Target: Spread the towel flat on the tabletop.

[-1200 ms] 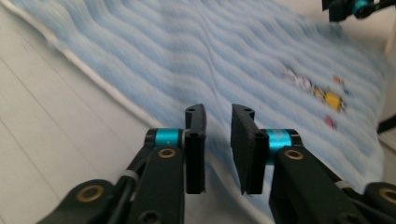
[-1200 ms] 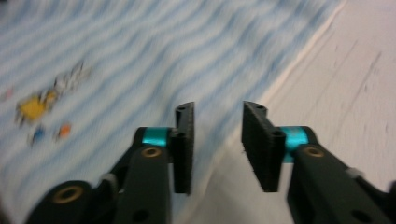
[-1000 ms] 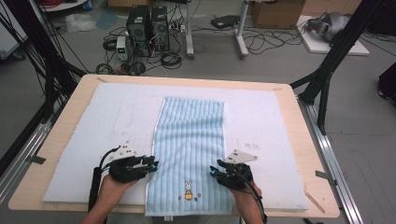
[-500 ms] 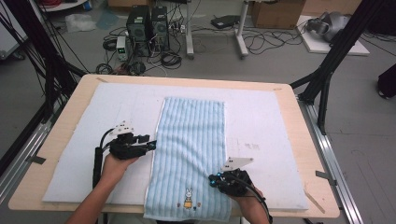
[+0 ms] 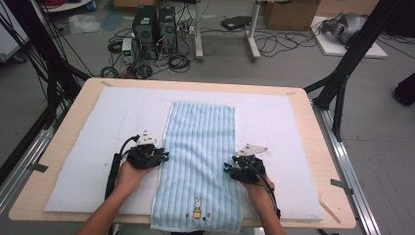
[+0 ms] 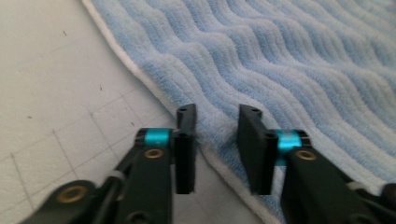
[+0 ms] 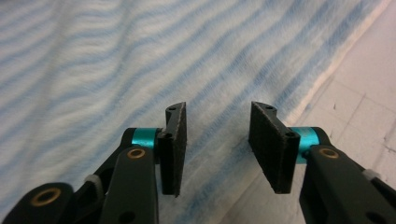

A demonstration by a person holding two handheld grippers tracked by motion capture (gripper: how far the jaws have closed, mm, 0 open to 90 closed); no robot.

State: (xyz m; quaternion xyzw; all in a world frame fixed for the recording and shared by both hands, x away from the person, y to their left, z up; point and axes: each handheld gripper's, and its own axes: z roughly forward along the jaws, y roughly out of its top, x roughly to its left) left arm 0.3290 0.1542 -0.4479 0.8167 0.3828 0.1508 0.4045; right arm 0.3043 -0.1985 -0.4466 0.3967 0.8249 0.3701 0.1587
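A light blue striped towel lies flat along the middle of the white mat, its near end with a small rabbit picture reaching the table's front edge. My left gripper sits at the towel's left edge, about halfway along its length. In the left gripper view its jaws have just been closing and stand a little apart, with the towel's white hem running between them. My right gripper is at the towel's right edge. Its jaws have just been opening and straddle the towel's border without pressing it.
The mat covers most of a wooden table. Black frame legs stand at both sides. On the floor beyond the far edge are computer towers and tangled cables. Bare mat lies outside each towel edge.
Both hands have slid away from the person along the towel's side edges, from near the rabbit end toward its middle. The towel has stayed flat.
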